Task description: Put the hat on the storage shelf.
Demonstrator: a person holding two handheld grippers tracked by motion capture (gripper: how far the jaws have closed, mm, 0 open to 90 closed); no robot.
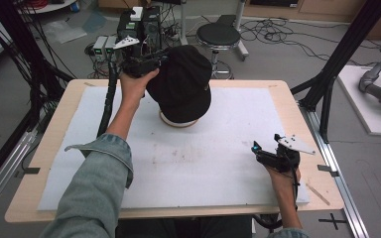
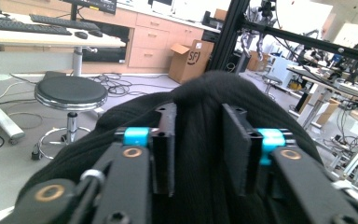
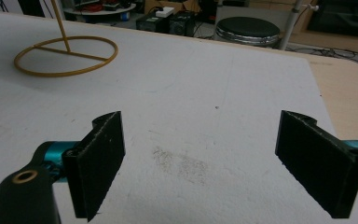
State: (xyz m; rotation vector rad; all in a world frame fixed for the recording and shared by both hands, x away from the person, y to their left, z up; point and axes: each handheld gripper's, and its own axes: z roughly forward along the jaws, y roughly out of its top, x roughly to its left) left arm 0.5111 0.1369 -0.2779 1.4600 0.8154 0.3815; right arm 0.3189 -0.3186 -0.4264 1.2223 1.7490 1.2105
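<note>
Hat point(image 1: 182, 82) is my landmark: a black knitted one, perched on a stand whose pale round base point(image 1: 178, 122) sits on the white pad point(image 1: 188, 163) covering the worktop point(image 1: 297, 114). My left tool point(image 1: 151, 62) is at the hat's left upper side, held in my left hand point(image 1: 135, 82), and its jaws are clamped on a ridge of the black fabric. In the left gripper view the two black pads point(image 2: 235, 147) pinch the hat point(image 2: 200, 116) between them, the cloth bulging above and to either side.

My right tool point(image 1: 263, 148) is well away from the hat, toward the near right corner of the pad, held low over it in my right hand point(image 1: 283, 173). Its jaws stand wide apart with nothing between them; in the right gripper view the pads point(image 3: 100, 158) frame bare white pad point(image 3: 191, 107) with a faint smudge point(image 3: 182, 163). Farther off in that view stands the yellow ring point(image 3: 65, 56) of the stand's foot with its thin upright rod point(image 3: 59, 23).

Beyond the hat, past the worktop's far edge, a black stool point(image 1: 218, 34) stands on the floor.
</note>
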